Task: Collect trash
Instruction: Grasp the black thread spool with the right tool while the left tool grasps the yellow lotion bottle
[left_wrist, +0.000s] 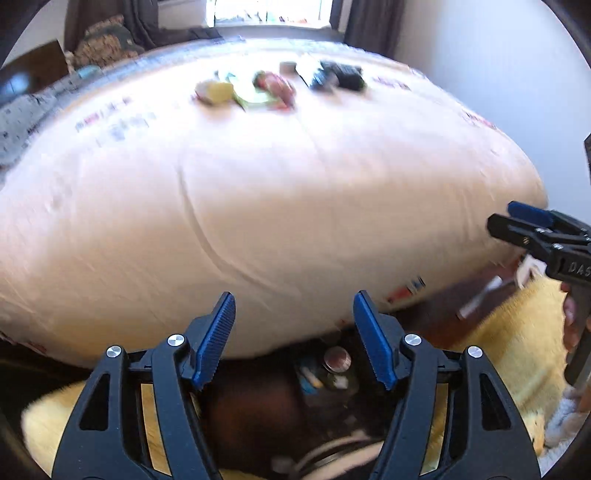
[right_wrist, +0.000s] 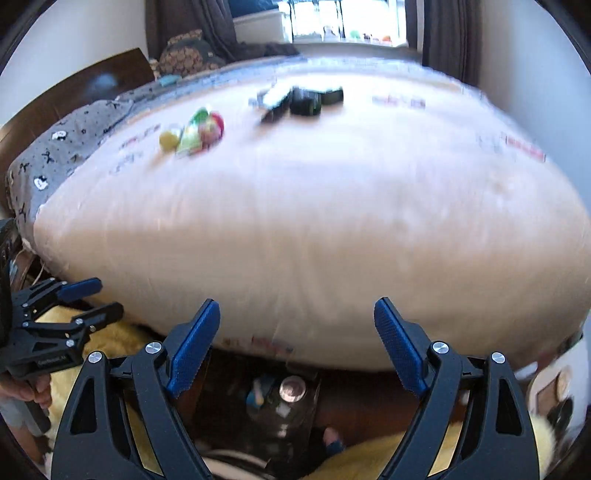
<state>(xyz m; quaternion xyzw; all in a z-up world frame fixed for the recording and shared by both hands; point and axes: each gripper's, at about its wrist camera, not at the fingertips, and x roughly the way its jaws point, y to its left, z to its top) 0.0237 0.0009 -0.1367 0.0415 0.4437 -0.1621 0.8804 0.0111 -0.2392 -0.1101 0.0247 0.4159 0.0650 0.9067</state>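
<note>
Hovering wide apart and empty: left gripper, right gripper, nothing between the blue pads of either. Directly below, a dark bin at the foot of the bed, holding a round lid-like piece and scraps, with yellow fluffy fabric on both sides. Beyond that, a broad stretch of pale duvet, bare and soft. Far across it, the remaining trash: a crumpled cluster of yellow, green and red wrappers, and just beside it dark boxy items, too blurred to identify. Likely trouble: a long reach over yielding bedding, pads pinching duvet along with thin wrapper, or light pieces sliding away under a glancing touch. Risk too of grabbing the dark items, possibly not rubbish. Both views smeared, so fine aiming uncertain. Behind, a grey patterned pillow, curtains and a bright window.
</note>
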